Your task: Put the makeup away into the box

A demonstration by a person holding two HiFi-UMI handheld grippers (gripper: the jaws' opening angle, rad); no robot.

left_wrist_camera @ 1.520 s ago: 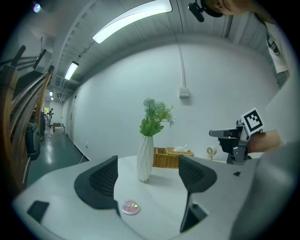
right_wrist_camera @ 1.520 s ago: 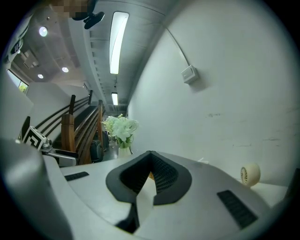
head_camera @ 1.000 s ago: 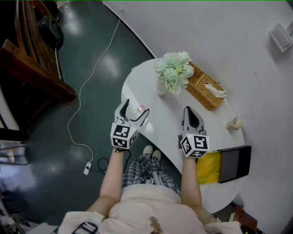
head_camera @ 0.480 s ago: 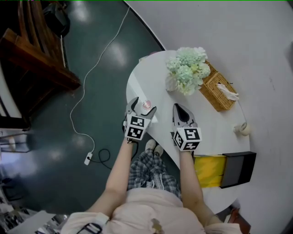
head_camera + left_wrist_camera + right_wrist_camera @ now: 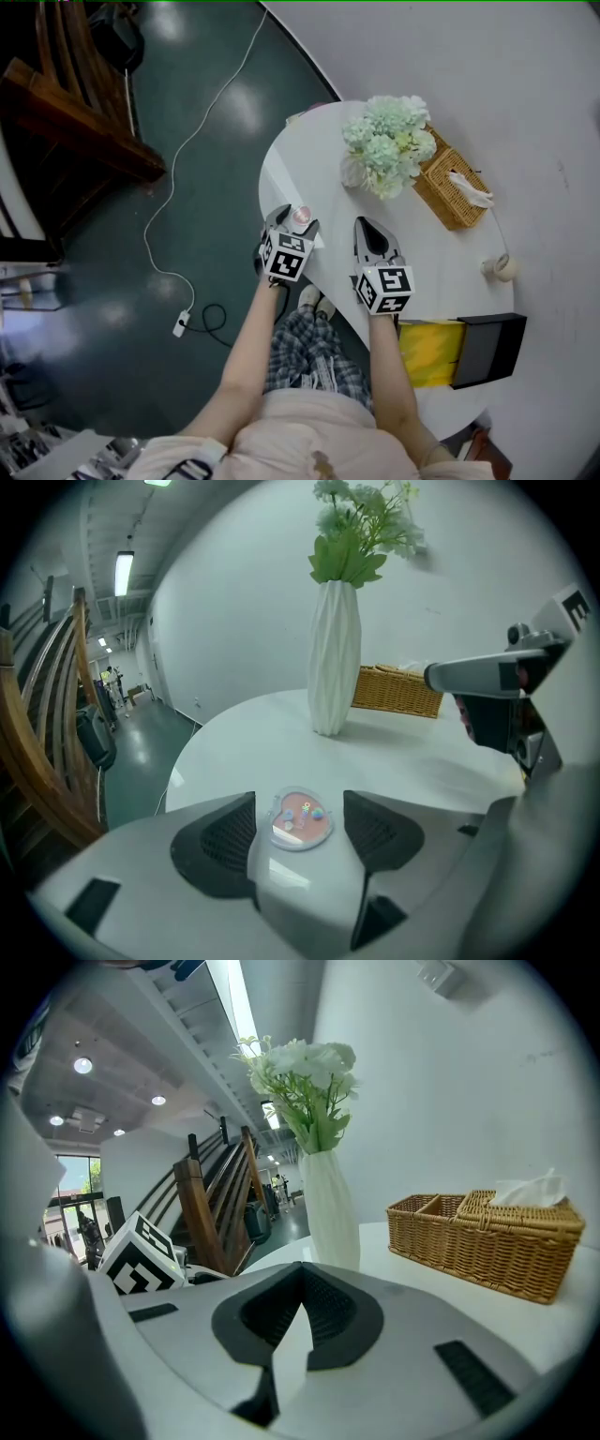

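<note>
A round clear compact (image 5: 302, 217) with a pink heart inside lies flat on the white table (image 5: 441, 244), close to its left edge. My left gripper (image 5: 291, 223) is lowered over it. In the left gripper view the compact (image 5: 300, 822) sits between the two dark pads (image 5: 225, 841), with a gap on each side. The jaws are closing and do not press on it. My right gripper (image 5: 367, 227) hovers a little to the right, shut and empty, its tips meeting in its own view (image 5: 302, 1269). The black box (image 5: 487, 342) stands at the table's near right, beside a yellow part (image 5: 427, 352).
A white vase of pale flowers (image 5: 384, 145) stands behind the compact, and a wicker tissue basket (image 5: 450, 187) is to its right. A small round object (image 5: 500, 267) lies near the wall. Past the table edge is dark floor with a cable (image 5: 178, 169).
My left gripper has come down around the compact and its jaws have narrowed. The right gripper has sunk toward the table and stayed shut.
</note>
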